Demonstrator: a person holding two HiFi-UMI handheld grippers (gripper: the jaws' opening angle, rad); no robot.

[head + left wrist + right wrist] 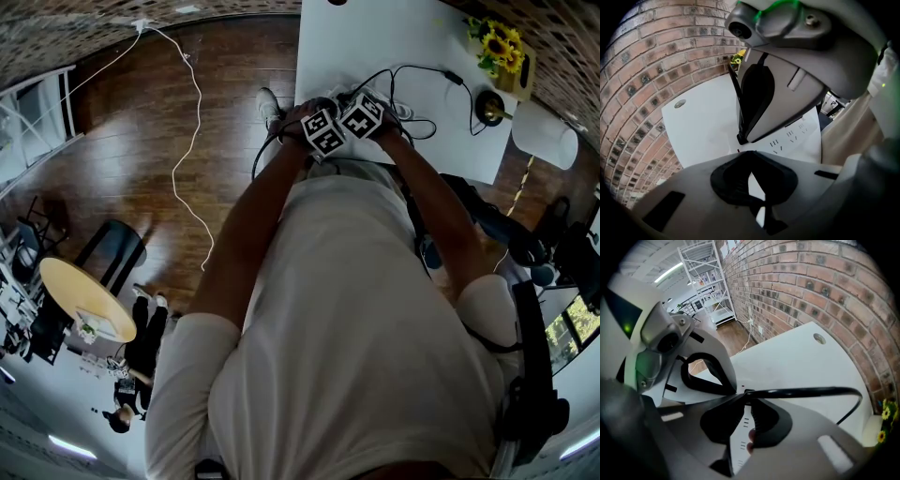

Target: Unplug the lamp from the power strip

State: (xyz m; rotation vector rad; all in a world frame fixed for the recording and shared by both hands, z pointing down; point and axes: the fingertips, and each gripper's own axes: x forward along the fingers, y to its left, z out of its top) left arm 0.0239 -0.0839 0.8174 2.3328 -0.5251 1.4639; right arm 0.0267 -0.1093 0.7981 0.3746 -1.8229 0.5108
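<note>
Both grippers meet over the near edge of the white table point(375, 37). A white power strip point(787, 138) with several socket slots lies under them and shows between my right jaws point(738, 441). My right gripper point(743, 397) is shut on the black lamp plug at its tips. The black cord point(806, 391) runs right from there. My left gripper point(750, 164) is shut, with nothing between its pads, and its tips are down by the strip next to the right gripper point(754, 103). The lamp point(487, 108), with a dark round base, stands at the table's right.
Yellow sunflowers point(497, 42) stand at the table's far right corner against a brick wall point(825, 291). A white cylinder point(544, 136) lies beyond the lamp. More black cables point(422, 84) loop over the table. A white cord point(192, 122) trails over the wooden floor.
</note>
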